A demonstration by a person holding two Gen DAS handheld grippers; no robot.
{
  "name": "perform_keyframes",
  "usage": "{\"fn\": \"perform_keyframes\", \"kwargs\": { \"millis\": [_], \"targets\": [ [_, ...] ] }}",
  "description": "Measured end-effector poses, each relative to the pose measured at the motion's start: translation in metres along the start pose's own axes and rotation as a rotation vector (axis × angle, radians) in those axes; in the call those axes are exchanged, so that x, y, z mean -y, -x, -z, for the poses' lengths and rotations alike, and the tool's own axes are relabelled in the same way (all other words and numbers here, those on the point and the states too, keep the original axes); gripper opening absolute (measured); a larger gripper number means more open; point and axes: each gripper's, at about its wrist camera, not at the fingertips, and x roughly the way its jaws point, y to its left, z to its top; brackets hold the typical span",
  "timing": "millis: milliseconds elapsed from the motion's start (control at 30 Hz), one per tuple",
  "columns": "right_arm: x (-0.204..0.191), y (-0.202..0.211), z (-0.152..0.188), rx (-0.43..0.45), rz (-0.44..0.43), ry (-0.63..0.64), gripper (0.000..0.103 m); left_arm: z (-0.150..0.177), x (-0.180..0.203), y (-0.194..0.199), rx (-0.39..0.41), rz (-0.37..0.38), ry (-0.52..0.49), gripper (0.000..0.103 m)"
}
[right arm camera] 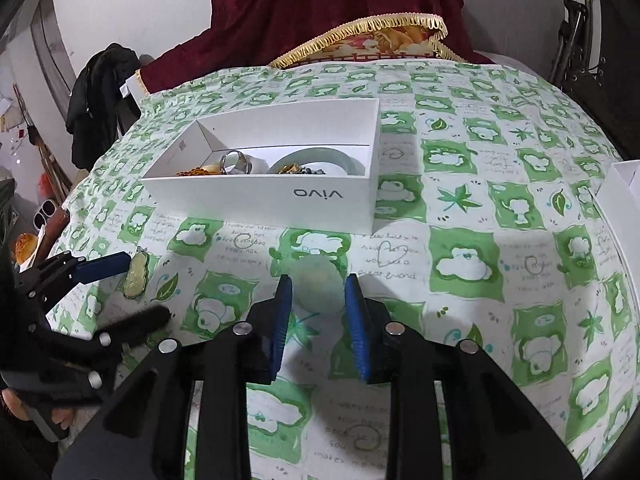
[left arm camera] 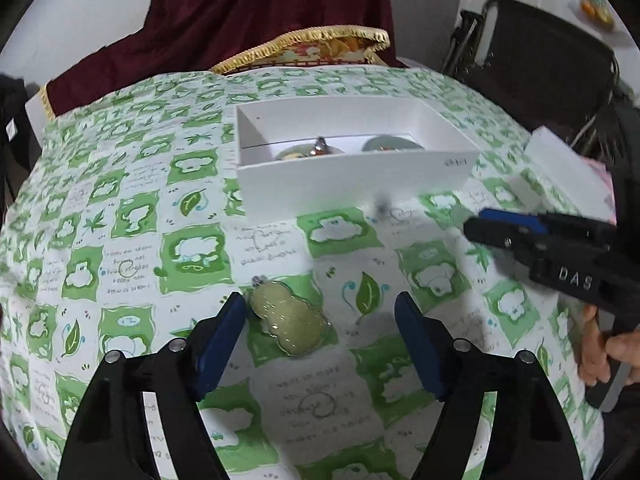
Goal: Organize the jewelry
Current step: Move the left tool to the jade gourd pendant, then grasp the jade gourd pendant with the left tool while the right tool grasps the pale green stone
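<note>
pendant (left arm camera: 289, 317) between left fingers (left arm camera: 224, 332) — open, touching one; right fingers (right arm camera: 280, 312) clamp jade disc (right arm camera: 317, 285).

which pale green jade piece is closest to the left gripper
The gourd-shaped pale green pendant on the tablecloth within the open left gripper; the round disc is in the right gripper, the green bangle inside the white box.

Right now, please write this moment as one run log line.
left hand-held gripper: open around gourd pendant on tablecloth | right hand-held gripper: shut on pale round stone | white box: jewelry inside
</note>
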Motion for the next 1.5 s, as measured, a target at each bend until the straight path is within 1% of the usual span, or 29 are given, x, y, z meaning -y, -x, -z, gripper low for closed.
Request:
{"fn": "perform_keyframes", "kwargs": {
  "millis": [100,133,167,200,233,267,300,333,500,533,567,600,633,667,733,833,933,1000,1133,1200,1233,1300,1333,1367,1500],
  "targets": [
    [0.0,0.0,0.0,-0.002,0.008,0.011,0.027,-0.001,0.0,0.0,0.0,-0.006,0.003,0.077],
    [-0.003,0.0,0.001,-0.002,0.013,0.017,0.028,-0.002,0.002,0.0,-0.001,-0.012,-0.001,0.074],
    [-0.005,0.0,0.001,-0.004,0.021,0.024,0.028,-0.002,0.004,0.0,-0.001,-0.023,-0.013,0.066],
    [-0.006,-0.001,0.001,-0.005,0.028,0.032,0.028,-0.001,0.007,0.001,0.0,-0.024,-0.025,0.06],
    [-0.008,-0.001,0.001,-0.007,0.03,0.038,0.03,-0.001,0.01,0.001,0.002,-0.028,-0.037,0.048],
    [-0.008,-0.002,0.001,-0.008,0.023,0.044,0.034,-0.001,0.011,0.001,0.003,-0.028,-0.044,0.036],
    [-0.009,-0.002,0.001,-0.009,0.017,0.047,0.036,-0.001,0.013,0.002,0.005,-0.02,-0.052,0.032],
    [-0.01,-0.002,0.0,-0.009,0.013,0.049,0.039,-0.001,0.013,0.001,0.005,-0.008,-0.052,0.023],
    [-0.01,-0.002,0.001,-0.009,0.008,0.049,0.041,0.0,0.009,0.001,0.006,0.02,-0.036,0.022],
    [-0.01,-0.002,0.001,-0.009,0.006,0.05,0.042,0.0,0.009,0.001,0.005,0.028,-0.035,0.025],
    [-0.011,-0.001,0.001,-0.009,0.005,0.051,0.045,0.0,0.01,0.001,0.005,0.038,-0.036,0.036],
    [-0.012,-0.001,0.001,-0.011,0.004,0.056,0.046,0.0,0.013,0.002,0.004,0.046,-0.046,0.042],
    [-0.013,-0.001,0.002,-0.012,0.005,0.064,0.05,0.001,0.017,0.002,0.001,0.036,-0.062,0.052],
    [-0.015,-0.001,0.002,-0.014,0.008,0.072,0.053,0.003,0.022,0.002,-0.003,0.021,-0.084,0.055],
    [-0.018,-0.001,0.003,-0.017,0.022,0.087,0.054,0.005,0.028,0.003,-0.007,-0.006,-0.113,0.056],
    [-0.018,-0.001,0.003,-0.018,0.025,0.09,0.054,0.006,0.023,0.003,-0.007,0.007,-0.092,0.055],
    [-0.018,-0.002,0.004,-0.017,0.022,0.088,0.054,0.006,0.023,0.003,-0.004,-0.006,-0.092,0.052],
    [-0.018,-0.002,0.004,-0.018,0.023,0.089,0.054,0.006,0.023,0.003,-0.003,-0.019,-0.094,0.046],
    [-0.02,-0.002,0.004,-0.021,0.049,0.109,0.053,0.006,0.021,0.004,0.003,-0.027,-0.082,0.025],
    [-0.021,-0.003,0.004,-0.021,0.086,0.12,0.045,0.006,0.022,0.005,0.003,-0.032,-0.087,0.025],
    [-0.021,-0.003,0.004,-0.02,0.101,0.124,0.039,0.006,0.022,0.005,0.004,-0.036,-0.09,0.025],
    [-0.019,-0.002,0.004,-0.018,0.106,0.121,0.033,0.007,0.023,0.005,0.007,-0.043,-0.092,0.025],
    [-0.017,-0.002,0.004,-0.016,0.108,0.118,0.026,0.007,0.024,0.006,0.011,-0.047,-0.092,0.025],
    [-0.016,-0.001,0.004,-0.014,0.107,0.113,0.024,0.007,0.024,0.007,0.017,-0.054,-0.094,0.025],
    [-0.013,0.001,0.004,-0.005,0.09,0.102,0.024,0.007,0.027,0.012,0.041,-0.074,-0.101,0.025]
  ]
}}
